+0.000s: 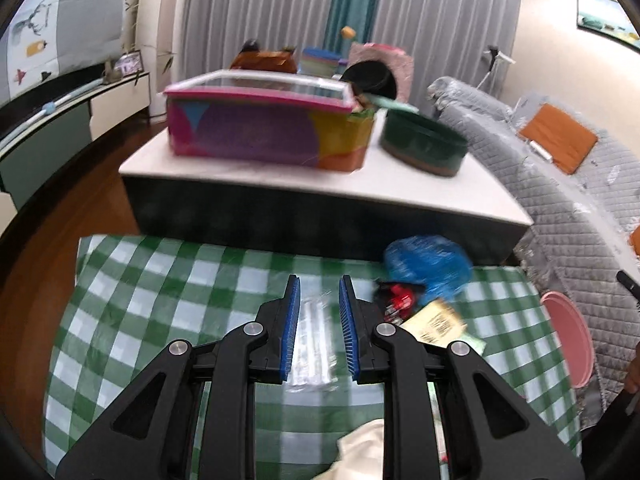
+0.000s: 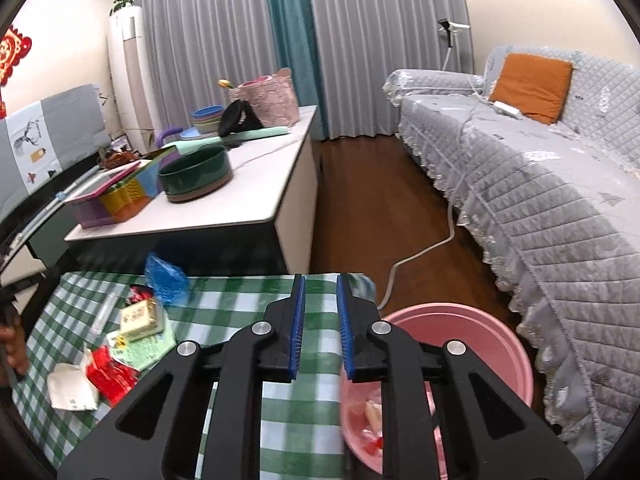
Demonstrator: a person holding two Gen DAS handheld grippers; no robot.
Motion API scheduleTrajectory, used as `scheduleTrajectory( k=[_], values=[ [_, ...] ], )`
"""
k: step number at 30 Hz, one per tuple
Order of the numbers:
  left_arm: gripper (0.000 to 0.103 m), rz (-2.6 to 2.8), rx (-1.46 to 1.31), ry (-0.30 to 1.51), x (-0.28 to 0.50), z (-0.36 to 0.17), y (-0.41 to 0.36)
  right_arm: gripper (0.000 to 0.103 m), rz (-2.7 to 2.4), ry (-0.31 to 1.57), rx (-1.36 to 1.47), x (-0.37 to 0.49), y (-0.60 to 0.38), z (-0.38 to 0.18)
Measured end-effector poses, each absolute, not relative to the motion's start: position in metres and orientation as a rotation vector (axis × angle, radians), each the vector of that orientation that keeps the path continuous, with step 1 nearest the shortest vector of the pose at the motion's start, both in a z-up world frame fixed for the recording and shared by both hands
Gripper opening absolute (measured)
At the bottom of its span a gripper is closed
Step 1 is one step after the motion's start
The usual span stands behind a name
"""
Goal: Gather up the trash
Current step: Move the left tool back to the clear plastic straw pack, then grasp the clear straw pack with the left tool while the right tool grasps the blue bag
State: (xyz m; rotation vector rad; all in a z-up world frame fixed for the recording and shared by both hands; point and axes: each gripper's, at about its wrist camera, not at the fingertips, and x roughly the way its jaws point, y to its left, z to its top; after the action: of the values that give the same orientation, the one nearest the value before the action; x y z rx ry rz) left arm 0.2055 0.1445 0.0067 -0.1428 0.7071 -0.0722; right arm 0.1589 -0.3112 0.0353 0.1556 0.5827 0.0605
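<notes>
Clear crinkled plastic: one wrapper [image 1: 314, 344], lying flat on the green-and-white checked cloth [image 1: 160, 280], directly between the blue pads [image 1: 289, 328] of the left gripper [image 1: 319, 320]. The jaws stand a narrow way apart with the wrapper in the gap; the blurred view does not show whether the pads press it.

Handling, judged: very light, limp, slippery, likely to slide or fold flat under a pinch. Best taken across a raised crease or an edge, not the flat middle.

Further trash on the same cloth, to the right of that wrapper:
- blue plastic bag [image 1: 430, 266], crumpled, soft, easy to pinch at any fold.
- red wrapper [image 1: 400, 300], small, just beside the bag.
- yellowish labelled packet [image 1: 436, 322], stiffer, edge grip suits it.
- white crumpled paper [image 1: 368, 444], near the camera.

Right gripper [image 2: 321, 328]: jaws nearly together, nothing visible between them, held above the cloth's edge.

Pink basin [image 2: 480, 336]: beside the table on the sofa side, already holding a few scraps; judged the collecting vessel.
</notes>
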Motion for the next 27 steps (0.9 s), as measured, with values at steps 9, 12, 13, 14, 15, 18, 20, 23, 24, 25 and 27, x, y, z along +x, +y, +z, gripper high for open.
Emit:
scheduleTrajectory(
  k=[9,12,13,14,15,18,20,23,24,25,27],
  values=[
    [0.02,-0.092,-0.106,0.748,0.213,-0.018,0.154,0.017,0.186,0.584,0.164,0.191,-0.255,0.02],
    [0.02,-0.115,-0.087,0.771,0.216,-0.027,0.148,0.017,0.221,0.603,0.154,0.206,-0.236,0.011],
    [0.02,-0.126,-0.087,0.778,0.217,-0.029,0.147,0.017,0.231,0.61,0.149,0.211,-0.229,0.007],
    [0.02,-0.136,-0.087,0.785,0.218,-0.031,0.147,0.017,0.245,0.621,0.146,0.217,-0.221,0.003],
    [0.02,-0.145,-0.087,0.794,0.219,-0.034,0.146,0.017,0.26,0.629,0.143,0.222,-0.215,0.0],
    [0.02,-0.168,-0.088,0.818,0.223,-0.041,0.143,0.017,0.29,0.662,0.132,0.24,-0.196,-0.011],
    [0.02,-0.184,-0.081,0.837,0.226,-0.046,0.139,0.019,0.314,0.684,0.13,0.25,-0.185,-0.018],
    [0.024,-0.211,-0.07,0.863,0.228,-0.051,0.134,0.028,0.344,0.706,0.107,0.266,-0.164,-0.026],
    [0.028,-0.218,-0.068,0.871,0.229,-0.053,0.133,0.034,0.351,0.713,0.099,0.271,-0.159,-0.029],
    [0.034,-0.218,-0.065,0.875,0.23,-0.054,0.132,0.041,0.358,0.722,0.093,0.275,-0.154,-0.032],
    [0.036,-0.216,-0.063,0.887,0.232,-0.058,0.132,0.045,0.37,0.741,0.082,0.285,-0.144,-0.038]
  ],
)
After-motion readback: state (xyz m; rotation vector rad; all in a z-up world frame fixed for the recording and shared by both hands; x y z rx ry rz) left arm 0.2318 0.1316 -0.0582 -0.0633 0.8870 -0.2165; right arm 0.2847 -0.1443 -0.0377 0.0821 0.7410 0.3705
